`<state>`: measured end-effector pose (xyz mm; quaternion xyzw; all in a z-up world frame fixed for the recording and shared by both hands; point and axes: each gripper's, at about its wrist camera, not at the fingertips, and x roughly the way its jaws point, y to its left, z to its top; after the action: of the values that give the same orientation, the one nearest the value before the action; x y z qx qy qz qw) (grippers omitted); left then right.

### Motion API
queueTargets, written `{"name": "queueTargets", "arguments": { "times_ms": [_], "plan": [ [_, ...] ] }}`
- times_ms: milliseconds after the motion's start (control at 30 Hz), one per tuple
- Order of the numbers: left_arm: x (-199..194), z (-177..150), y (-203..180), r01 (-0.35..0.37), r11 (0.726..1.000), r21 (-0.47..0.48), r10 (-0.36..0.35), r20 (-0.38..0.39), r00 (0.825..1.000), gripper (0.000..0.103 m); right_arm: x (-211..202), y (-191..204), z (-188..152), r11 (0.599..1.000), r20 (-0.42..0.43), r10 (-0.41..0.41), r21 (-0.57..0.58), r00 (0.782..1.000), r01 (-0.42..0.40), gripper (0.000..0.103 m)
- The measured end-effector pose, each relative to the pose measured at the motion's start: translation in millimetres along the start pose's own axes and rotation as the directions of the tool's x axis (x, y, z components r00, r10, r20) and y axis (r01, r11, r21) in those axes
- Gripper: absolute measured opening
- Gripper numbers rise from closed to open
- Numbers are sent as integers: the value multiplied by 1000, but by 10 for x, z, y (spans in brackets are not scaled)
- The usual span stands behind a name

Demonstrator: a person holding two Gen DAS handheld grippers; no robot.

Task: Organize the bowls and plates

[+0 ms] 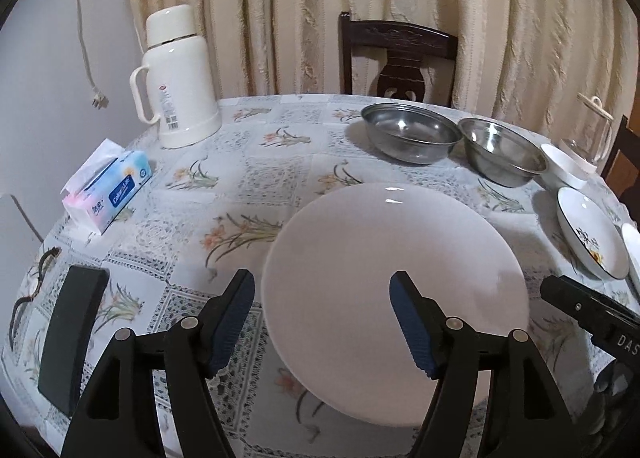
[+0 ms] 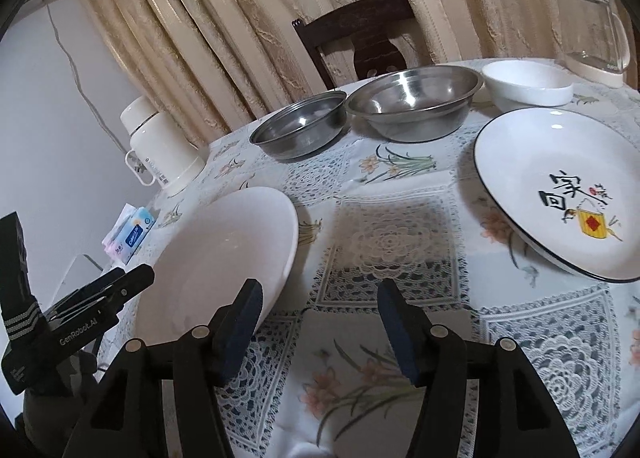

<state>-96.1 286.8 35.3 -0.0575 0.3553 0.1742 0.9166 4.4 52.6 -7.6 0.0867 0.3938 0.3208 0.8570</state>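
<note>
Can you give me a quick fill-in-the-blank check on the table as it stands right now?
1. The two metal bowls stand side by side, ____ the plain white plate as seen from the left gripper.
2. The left gripper's jaws are ____.
3. The plate with painted characters has a thin ____ rim.
4. The tall white flask has its handle on the ____ in the left wrist view.

Missing words: beyond; open; dark; left

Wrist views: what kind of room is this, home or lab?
Most likely a home dining area. A round table with a floral lace-pattern cloth has a dark wooden chair behind it, in front of heavy cream curtains. A white thermos jug and tissue pack sit on the table too.
</note>
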Motion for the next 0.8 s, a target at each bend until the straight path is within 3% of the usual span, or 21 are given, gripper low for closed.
{"name": "queueTargets", "arguments": {
  "times_ms": [800],
  "plan": [
    [-168, -57, -610, 60, 991, 124, -62, 19, 998, 72, -319, -164, -105, 999, 56, -41, -3, 998, 41, 63]
  ]
}}
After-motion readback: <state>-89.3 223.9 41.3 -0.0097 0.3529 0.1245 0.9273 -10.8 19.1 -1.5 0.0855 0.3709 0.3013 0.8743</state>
